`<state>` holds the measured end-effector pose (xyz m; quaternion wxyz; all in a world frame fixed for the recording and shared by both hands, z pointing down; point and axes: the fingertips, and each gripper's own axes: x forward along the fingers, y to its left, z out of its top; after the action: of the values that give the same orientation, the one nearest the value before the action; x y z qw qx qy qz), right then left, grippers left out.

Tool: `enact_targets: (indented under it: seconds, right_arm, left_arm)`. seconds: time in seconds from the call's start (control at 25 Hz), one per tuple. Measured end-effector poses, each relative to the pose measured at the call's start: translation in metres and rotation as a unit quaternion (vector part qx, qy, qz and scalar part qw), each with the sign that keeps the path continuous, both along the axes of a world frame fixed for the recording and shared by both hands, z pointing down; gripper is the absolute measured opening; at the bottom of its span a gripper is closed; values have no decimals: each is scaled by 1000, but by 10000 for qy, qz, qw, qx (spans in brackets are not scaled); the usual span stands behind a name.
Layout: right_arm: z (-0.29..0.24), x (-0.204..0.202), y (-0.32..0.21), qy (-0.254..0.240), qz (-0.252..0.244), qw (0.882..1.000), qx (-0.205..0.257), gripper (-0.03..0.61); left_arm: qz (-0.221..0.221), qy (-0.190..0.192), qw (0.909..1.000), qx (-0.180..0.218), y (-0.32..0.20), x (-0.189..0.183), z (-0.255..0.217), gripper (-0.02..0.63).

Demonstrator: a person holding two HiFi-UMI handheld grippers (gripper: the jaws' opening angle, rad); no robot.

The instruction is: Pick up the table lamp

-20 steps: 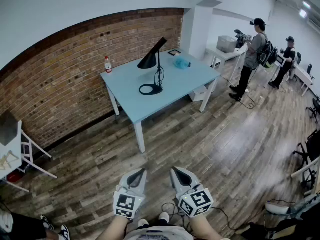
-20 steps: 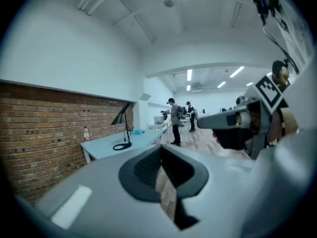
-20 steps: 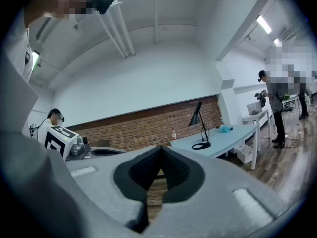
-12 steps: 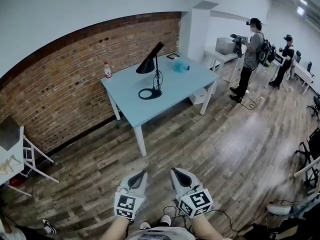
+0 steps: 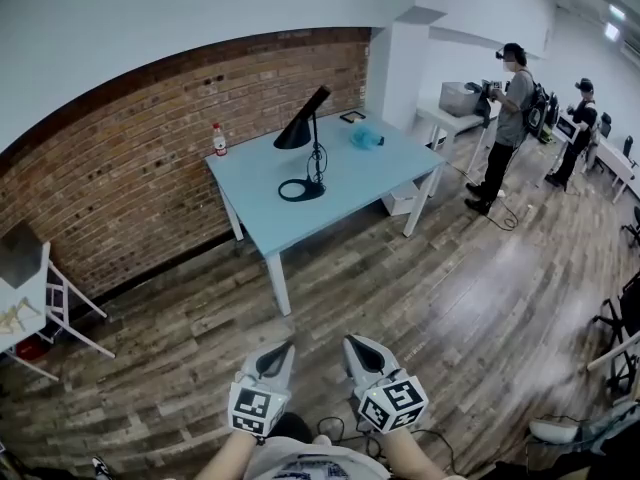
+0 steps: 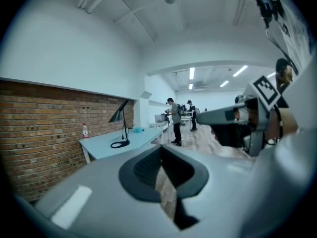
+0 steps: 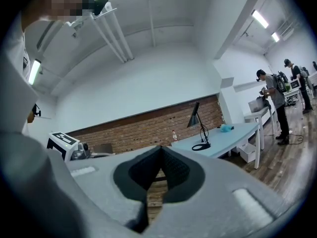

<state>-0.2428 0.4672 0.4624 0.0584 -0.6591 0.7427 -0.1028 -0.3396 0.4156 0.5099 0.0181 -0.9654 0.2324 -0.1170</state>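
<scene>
The table lamp (image 5: 298, 131) stands upright near the middle of the surface (image 5: 350, 183). The left tool (image 5: 277, 352) and right tool (image 5: 358, 348) are fully closed, empty, and well short of the surface.

Hazard: the thin stem may slip, or the angled shade may tip the lamp.

Count: one lamp, one bottle (image 5: 218, 139), two tools.

No words, numbers or brand names can be read. The left gripper (image 5: 279, 349) and right gripper (image 5: 358, 344) bear only black-and-white square marker patterns. Far ahead of both, the label of the bottle (image 5: 218, 140) on the bench (image 5: 372, 168) is too small to read.
</scene>
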Motion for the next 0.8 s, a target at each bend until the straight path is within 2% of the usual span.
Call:
enact_targets:
  seconds: [0.44,0.8]
  right_arm:
    - [-11,43,-40,188,-45,9998,19,-3]
    - [11,79,-138,138,-102,9996,-221,-2]
  left_arm:
    - [-16,67,9999,122,-47,39,-11,-8]
    - [-9,90,9999,-50,-146,78,12,-8]
